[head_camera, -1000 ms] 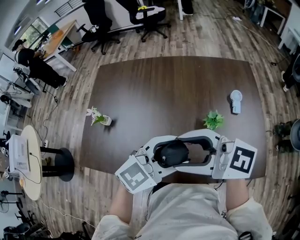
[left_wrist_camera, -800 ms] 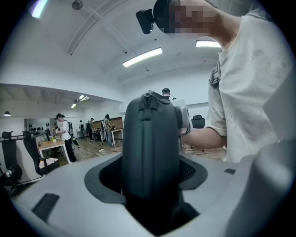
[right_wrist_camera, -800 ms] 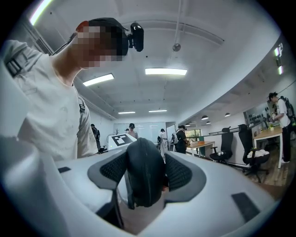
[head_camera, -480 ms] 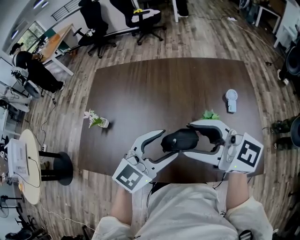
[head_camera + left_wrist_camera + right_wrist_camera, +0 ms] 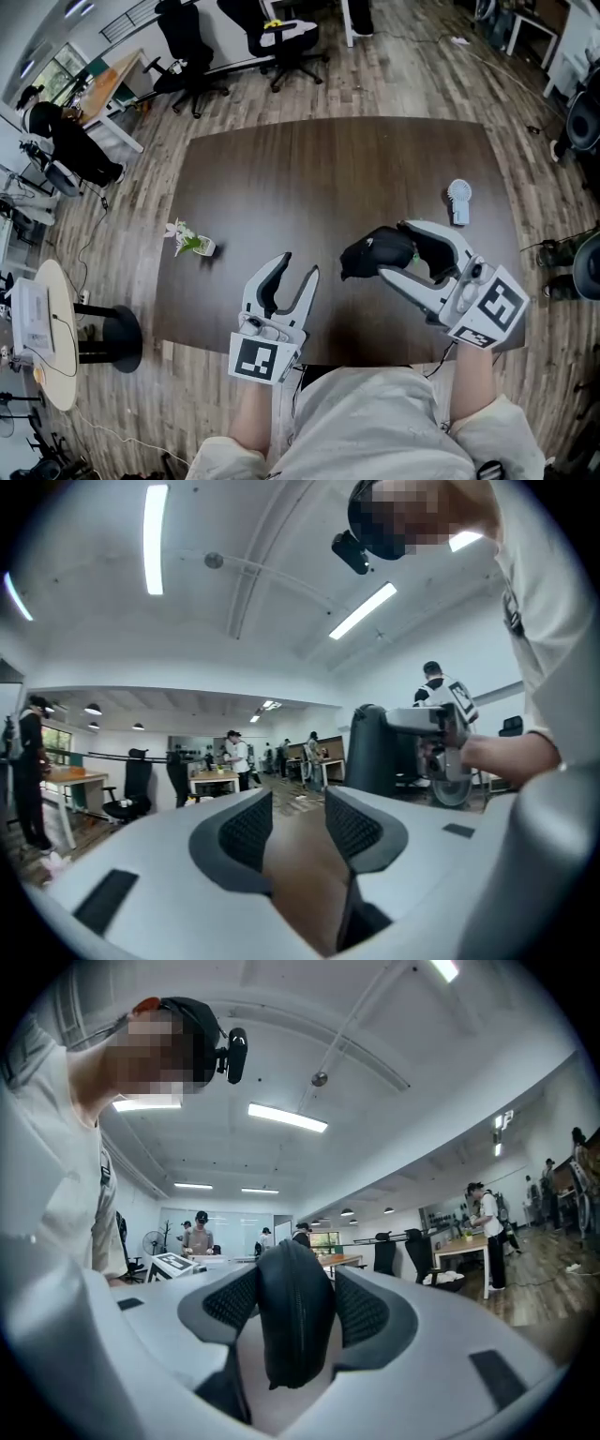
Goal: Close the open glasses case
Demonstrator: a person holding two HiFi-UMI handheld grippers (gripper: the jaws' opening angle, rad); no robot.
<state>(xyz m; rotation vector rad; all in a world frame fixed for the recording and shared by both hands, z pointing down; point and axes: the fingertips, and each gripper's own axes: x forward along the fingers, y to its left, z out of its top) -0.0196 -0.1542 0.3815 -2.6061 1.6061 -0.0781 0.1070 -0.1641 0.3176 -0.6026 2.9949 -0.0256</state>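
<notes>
While your right gripper points level: its jaws are clenched on the glasses case, with one pad pressing each flat side.
Glasses case: black, standing on edge between those pads with its zip seam toward the gripper's camera. It is over the near right part of the table; whether it touches the wood you cannot tell.
Left gripper: released. Its jaws have just been closing, and only brown tabletop shows between them. It sits by the table's near edge, well apart from the case and to its left.
Left gripper's outlook: the case and your right hand stand off to the right, out of line with the jaws.
Fan: small and white, lying beyond your right gripper near the table's right edge.
Flower pot: near the left edge, well apart from both grippers.
Around the table: office chairs beyond the far edge, a round side table at left, and a seated person further back.
</notes>
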